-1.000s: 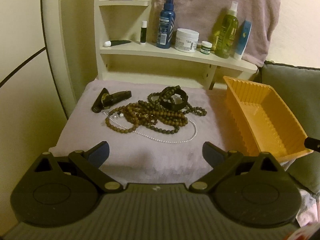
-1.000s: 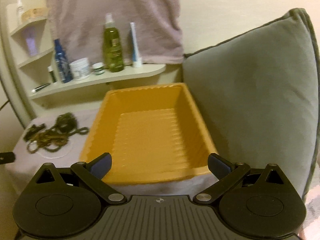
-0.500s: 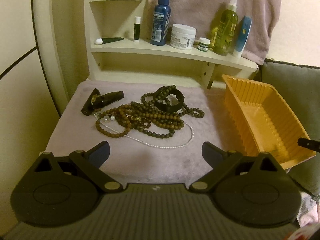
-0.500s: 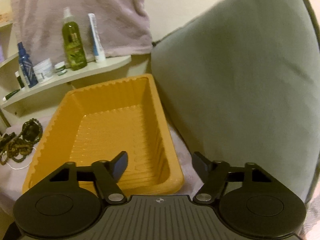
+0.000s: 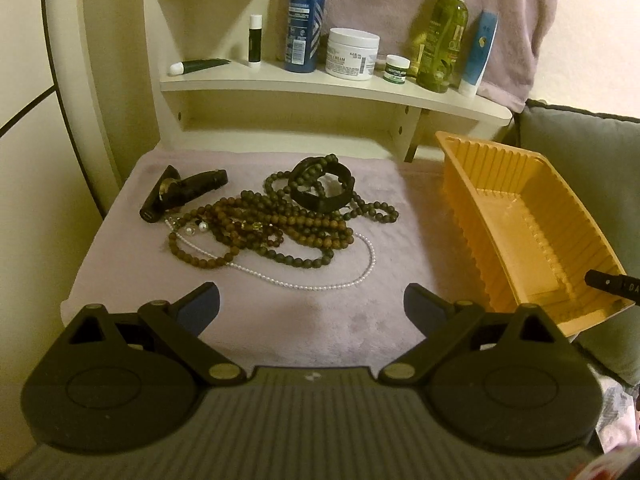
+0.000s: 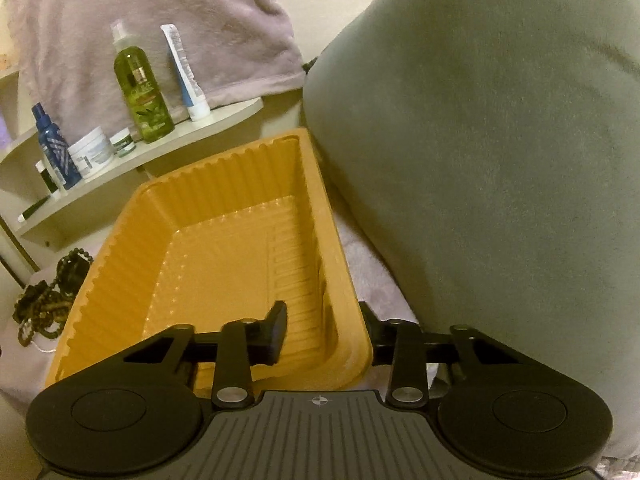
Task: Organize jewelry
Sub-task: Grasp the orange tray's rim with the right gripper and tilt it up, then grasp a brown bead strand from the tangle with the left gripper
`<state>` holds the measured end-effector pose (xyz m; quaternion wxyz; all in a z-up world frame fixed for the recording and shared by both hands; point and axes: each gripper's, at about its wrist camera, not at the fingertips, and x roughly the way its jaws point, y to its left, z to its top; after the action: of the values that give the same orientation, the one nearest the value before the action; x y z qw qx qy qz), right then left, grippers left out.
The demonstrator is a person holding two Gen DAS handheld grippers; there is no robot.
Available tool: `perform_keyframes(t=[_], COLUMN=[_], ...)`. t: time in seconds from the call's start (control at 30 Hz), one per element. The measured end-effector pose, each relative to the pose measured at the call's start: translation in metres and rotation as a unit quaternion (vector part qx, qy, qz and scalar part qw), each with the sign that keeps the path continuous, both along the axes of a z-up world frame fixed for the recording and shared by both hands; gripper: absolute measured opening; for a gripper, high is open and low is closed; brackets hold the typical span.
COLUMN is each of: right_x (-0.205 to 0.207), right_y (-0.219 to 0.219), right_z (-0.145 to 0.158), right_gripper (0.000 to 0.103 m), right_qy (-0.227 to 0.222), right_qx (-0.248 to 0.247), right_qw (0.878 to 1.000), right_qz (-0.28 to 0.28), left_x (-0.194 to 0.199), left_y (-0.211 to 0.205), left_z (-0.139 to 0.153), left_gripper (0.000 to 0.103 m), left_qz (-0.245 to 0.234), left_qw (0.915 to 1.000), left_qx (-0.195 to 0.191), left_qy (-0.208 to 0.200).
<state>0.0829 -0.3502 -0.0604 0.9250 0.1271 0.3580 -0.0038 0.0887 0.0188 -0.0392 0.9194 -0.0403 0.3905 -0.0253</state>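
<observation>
A tangle of brown bead strands [image 5: 272, 228] lies on the pink cloth [image 5: 312, 328], with a thin pearl necklace [image 5: 320, 286], a black bangle [image 5: 322, 190] and a dark clasp piece [image 5: 180, 194]. My left gripper [image 5: 312, 308] hangs open over the cloth's near edge, short of the pile, with nothing between its fingers. The orange ribbed tray [image 6: 224, 176] stands to the right, nothing inside it. My right gripper [image 6: 324, 316] straddles the tray's near right wall, one finger inside and one outside. Its jaws are closing, and a gap still shows at the inner finger.
A cream shelf [image 5: 336, 88] behind the cloth carries bottles, jars and tubes. A grey cushion [image 6: 500, 168] presses close against the tray's right side. A pink towel [image 6: 152, 20] hangs on the wall above the shelf.
My right gripper dropped and swung to the tray's near right corner, and its jaws narrowed around the wall. My left gripper edged slightly closer to the jewelry and stayed open.
</observation>
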Motion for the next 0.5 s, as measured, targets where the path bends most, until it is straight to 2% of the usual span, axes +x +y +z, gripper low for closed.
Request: perform_keyframes(t=[0.1,0.27,0.5], right_x=[0.003,0.002,-0.005], right_y=[0.0,0.003,0.021], right_z=[-0.002,0.001,0.025], right_gripper=[0.026,0.008,0.005], right_qy=[0.006,0.008,-0.023], right_qx=[0.005,0.002,-0.033], right_qw=[1.0,1.0,0.999], right_qz=[0.004,0.003,0.011], left_x=[0.002,0.002,-0.002], left_y=[0.001,0.003,0.013], left_z=[0.0,0.0,0.001], left_gripper=[0.098,0.098,0.098], left_qz=[0.002,0.003,0.009], left_qw=[1.0,1.0,0.9999], left_qx=[-0.001,-0.002,-0.004], left_qy=[0.0,-0.004,-0.012])
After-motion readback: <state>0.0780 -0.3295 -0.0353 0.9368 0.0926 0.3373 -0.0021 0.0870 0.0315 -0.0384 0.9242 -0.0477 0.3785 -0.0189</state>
